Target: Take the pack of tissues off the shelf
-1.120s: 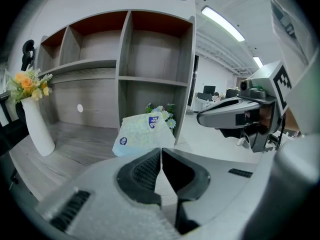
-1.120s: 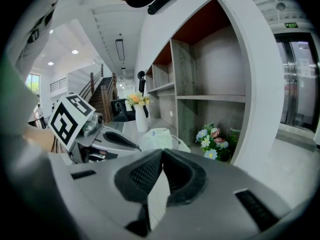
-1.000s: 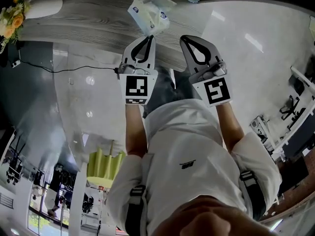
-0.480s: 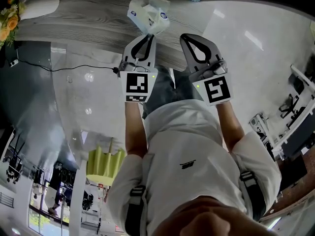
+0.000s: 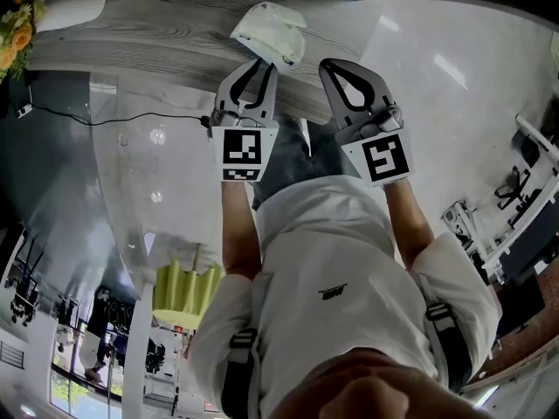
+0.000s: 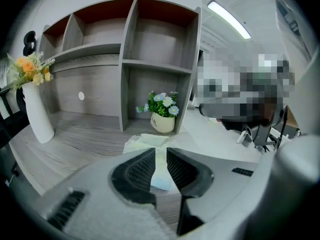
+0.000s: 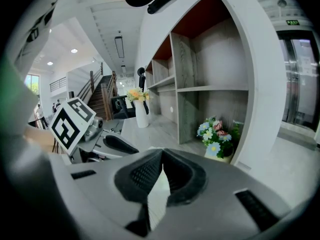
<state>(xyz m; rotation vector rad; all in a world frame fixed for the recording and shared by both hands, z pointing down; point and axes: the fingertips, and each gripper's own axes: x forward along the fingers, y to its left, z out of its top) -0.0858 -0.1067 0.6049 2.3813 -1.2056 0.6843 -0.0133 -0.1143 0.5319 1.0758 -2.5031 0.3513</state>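
Freed by the left gripper (image 6: pixel 161 153), whose jaws have just been opening slightly, the tissue pack (image 5: pixel 269 31) lies flat on the wood counter (image 5: pixel 148 46), long axis slanting across them; the right gripper (image 7: pixel 161 156) has its jaws together.

prob. an office lobby: glossy floor (image 5: pixel 437 77), staircase (image 7: pixel 100 96), display shelf (image 6: pixel 125 61) w/ flower vase (image 6: pixel 37 116).

Left tongs (image 6: pixel 160 152) just opened, and the tissue pack (image 5: pixel 269 31) between them sank flat

Tissue pack (image 6: pixel 145 141) partly hidden behind left tongs (image 6: pixel 161 152), bouquet (image 5: pixel 9 55) cut by head view's edge, flowerpot (image 6: pixel 163 123) print unreadable
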